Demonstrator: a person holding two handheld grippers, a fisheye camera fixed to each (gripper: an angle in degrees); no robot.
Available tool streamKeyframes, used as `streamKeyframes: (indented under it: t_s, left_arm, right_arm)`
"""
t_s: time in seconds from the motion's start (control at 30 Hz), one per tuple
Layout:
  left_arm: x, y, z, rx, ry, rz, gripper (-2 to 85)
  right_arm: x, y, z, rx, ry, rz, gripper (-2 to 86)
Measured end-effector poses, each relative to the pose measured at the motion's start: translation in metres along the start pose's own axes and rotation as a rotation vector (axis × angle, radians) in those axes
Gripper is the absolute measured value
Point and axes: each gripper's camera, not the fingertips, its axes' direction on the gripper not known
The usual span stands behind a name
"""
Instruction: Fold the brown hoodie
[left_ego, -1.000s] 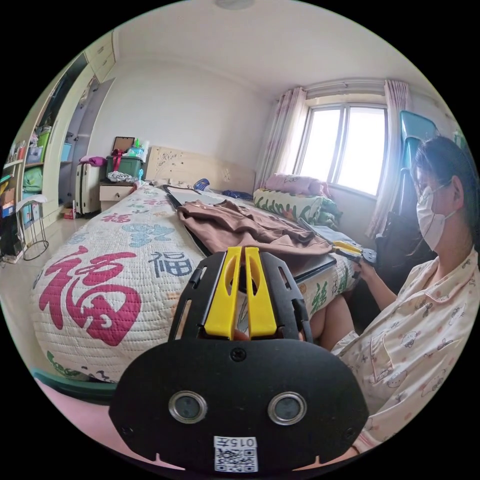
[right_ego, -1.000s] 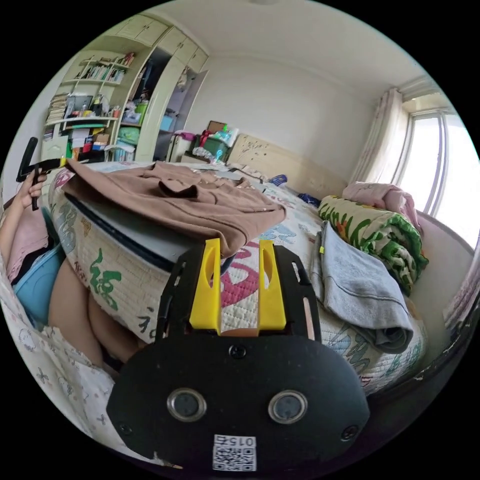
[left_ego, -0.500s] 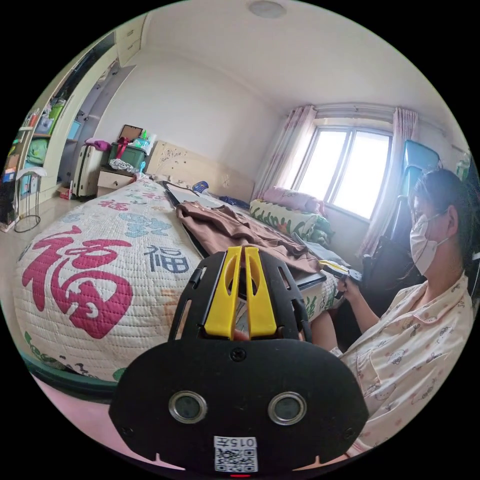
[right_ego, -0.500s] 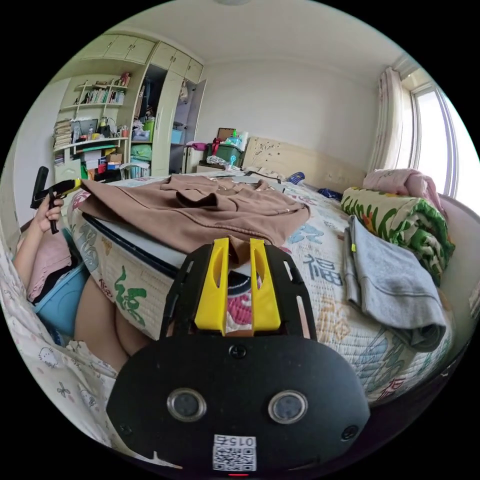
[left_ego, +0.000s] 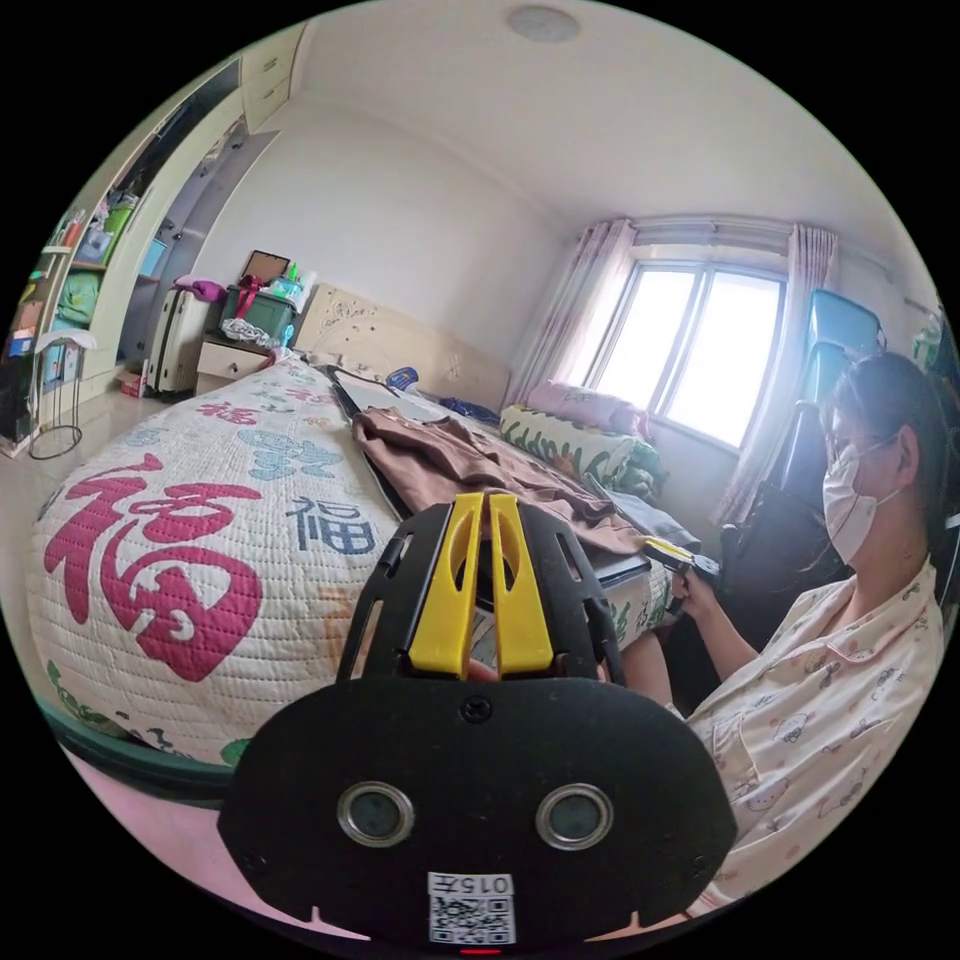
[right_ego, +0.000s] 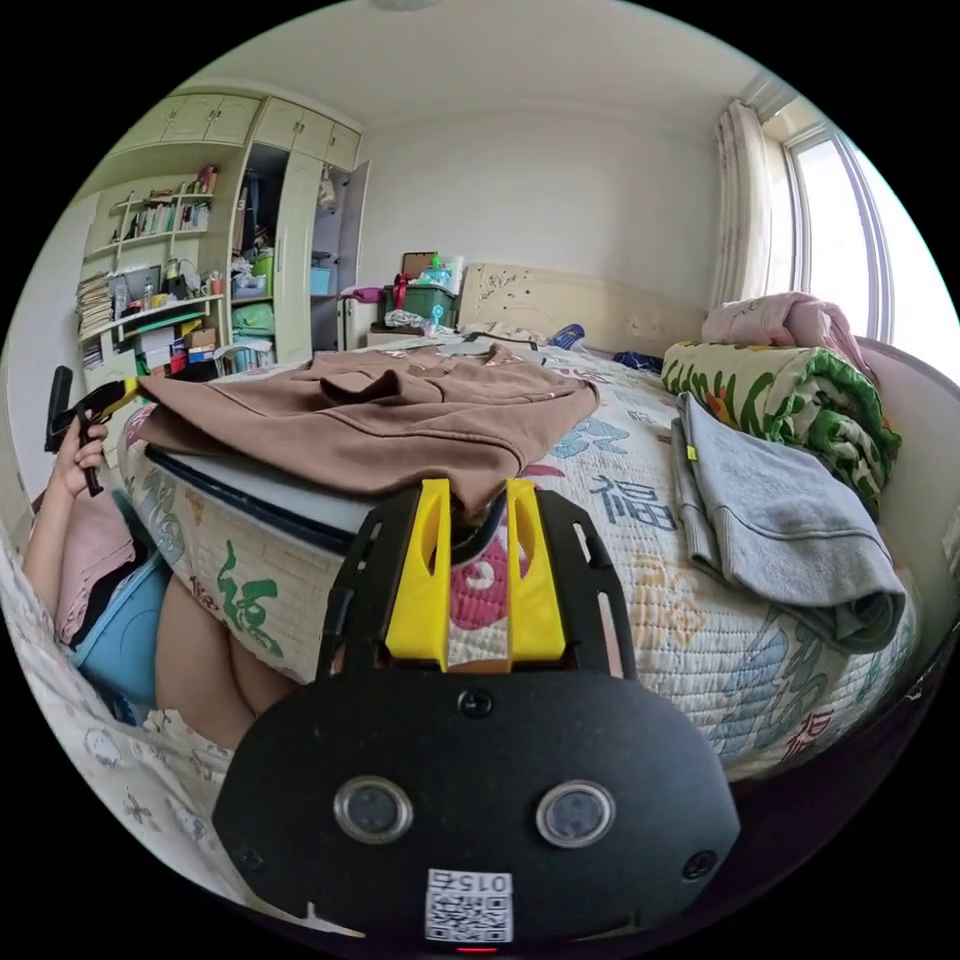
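In the left gripper view the left gripper (left_ego: 478, 505) hangs with its jaws nearly together and nothing between them, short of the brown hoodie (left_ego: 470, 468) lying on a dark board (left_ego: 625, 569), while in the right gripper view the right gripper (right_ego: 475, 495) hangs parted and empty just before that hoodie's near edge.

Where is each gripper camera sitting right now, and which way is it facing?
Left gripper view: rides the left gripper, off the bed's left corner, facing the window; jaws nearly closed, masked person visible.
Right gripper view: rides the right gripper, at the bed's near edge, facing the headboard and shelves; jaws apart, person's hand visible.
Shared: brown hoodie on a board, quilted bed.
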Motion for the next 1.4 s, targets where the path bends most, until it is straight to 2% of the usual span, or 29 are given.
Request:
streamKeyframes:
  t_s: [0.17,0.3,0.4,0.5,0.7,0.9,1.03,1.1,1.2,1.4]
  left_arm:
    - [0.019,-0.019,-0.008,0.069,-0.014,0.052,-0.1]
    - [0.054,-0.037,-0.016,0.098,-0.096,0.195,-0.1]
    - [0.063,-0.031,-0.022,0.096,-0.171,0.255,0.0]
    - [0.056,-0.003,-0.01,0.047,-0.212,0.266,0.3]
    - [0.032,0.066,0.013,-0.096,-0.265,0.227,2.4]
    - [0.02,0.114,0.017,-0.247,-0.357,0.263,8.2]
    - [0.014,0.144,0.033,-0.287,-0.466,0.337,10.3]
    - [0.008,0.15,0.034,-0.266,-0.422,0.343,10.2]
    - [-0.008,0.153,0.028,-0.206,-0.292,0.31,9.9]
    - [-0.052,0.169,-0.011,-0.088,-0.078,0.225,8.0]
  right_arm:
    - [0.024,-0.055,-0.033,0.063,-0.033,-0.02,3.9]
    - [0.04,-0.107,-0.111,0.124,-0.001,-0.145,2.2]
    - [0.04,-0.126,-0.143,0.056,-0.048,-0.28,1.9]
    - [0.04,-0.111,-0.132,0.014,-0.076,-0.292,2.9]
    - [0.042,-0.039,-0.092,-0.015,0.087,-0.205,4.9]
    - [0.085,0.004,-0.103,-0.014,-0.087,-0.027,8.1]
    - [0.068,0.033,-0.074,-0.112,-0.05,-0.048,13.3]
    - [0.062,0.037,-0.074,-0.049,0.007,-0.041,13.9]
    - [0.092,0.034,-0.079,0.08,-0.079,0.135,12.6]
    - [0.119,0.016,-0.048,0.08,-0.182,0.282,11.3]
